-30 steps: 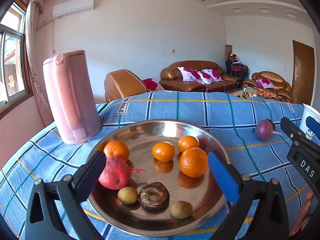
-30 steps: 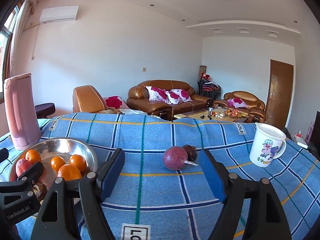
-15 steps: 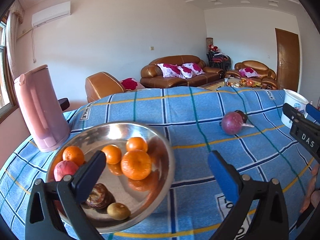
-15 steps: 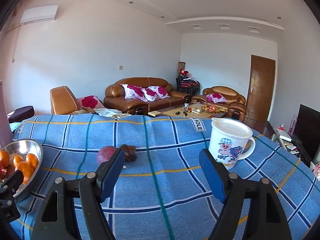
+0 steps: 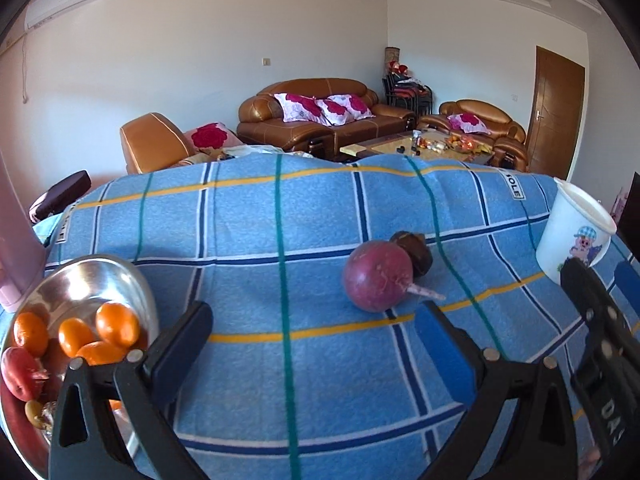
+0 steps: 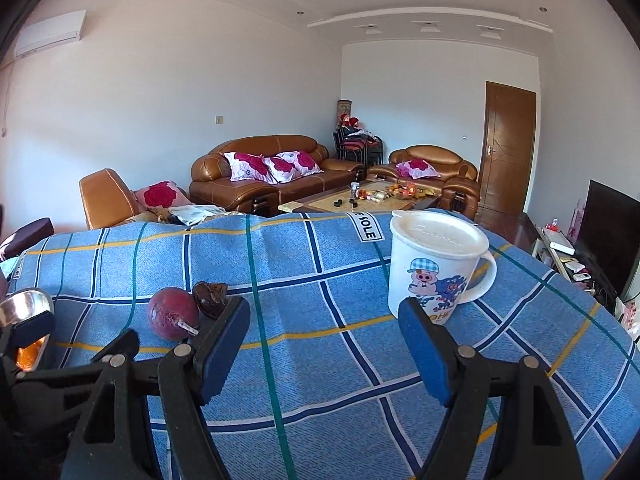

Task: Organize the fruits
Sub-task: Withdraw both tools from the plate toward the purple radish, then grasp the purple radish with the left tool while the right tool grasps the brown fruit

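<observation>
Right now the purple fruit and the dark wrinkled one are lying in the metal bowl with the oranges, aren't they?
Not quite. The purple fruit and the dark wrinkled one lie together on the blue checked cloth, outside the metal bowl that holds the oranges. The left wrist view shows it.

White lidded cartoon mug (image 6: 436,268) on blue checked blanket (image 6: 304,360); brown sofa (image 6: 272,176) behind.

A home living room is shown by leather sofas (image 6: 276,178), a coffee table (image 6: 360,200) and a TV (image 6: 610,232).
</observation>
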Demonstrator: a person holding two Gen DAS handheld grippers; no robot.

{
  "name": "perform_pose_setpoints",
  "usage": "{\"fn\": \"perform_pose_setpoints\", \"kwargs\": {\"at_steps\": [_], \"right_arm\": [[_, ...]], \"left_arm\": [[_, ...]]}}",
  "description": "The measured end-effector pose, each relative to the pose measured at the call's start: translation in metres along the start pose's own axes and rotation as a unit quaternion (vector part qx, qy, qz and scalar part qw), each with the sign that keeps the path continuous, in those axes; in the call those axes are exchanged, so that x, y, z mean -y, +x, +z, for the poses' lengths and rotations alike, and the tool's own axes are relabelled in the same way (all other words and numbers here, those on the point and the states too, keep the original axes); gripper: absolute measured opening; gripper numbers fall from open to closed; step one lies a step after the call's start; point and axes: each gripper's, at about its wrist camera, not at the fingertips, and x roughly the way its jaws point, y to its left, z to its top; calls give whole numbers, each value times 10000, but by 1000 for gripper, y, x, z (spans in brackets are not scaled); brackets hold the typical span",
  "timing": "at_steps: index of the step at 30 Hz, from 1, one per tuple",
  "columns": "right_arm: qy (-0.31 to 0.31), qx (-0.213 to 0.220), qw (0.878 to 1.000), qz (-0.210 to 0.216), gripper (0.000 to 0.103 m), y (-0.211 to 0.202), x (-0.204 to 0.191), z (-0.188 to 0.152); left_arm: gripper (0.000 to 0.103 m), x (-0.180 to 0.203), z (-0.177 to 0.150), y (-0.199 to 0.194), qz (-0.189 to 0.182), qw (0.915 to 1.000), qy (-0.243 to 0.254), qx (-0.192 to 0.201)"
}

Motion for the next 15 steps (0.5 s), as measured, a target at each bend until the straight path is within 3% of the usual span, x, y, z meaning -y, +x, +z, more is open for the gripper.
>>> {"fn": "perform_pose_setpoints", "kwargs": {"at_steps": [6,15], "right_arm": [[131,-159,9998,43,78,7,5,1],[145,-283,9994,107,78,11,4,2]], "left_arm": [[98,29,21,34,-27,9997,206,-164],[82,31,26,73,-137,9954,6,-951]]}}
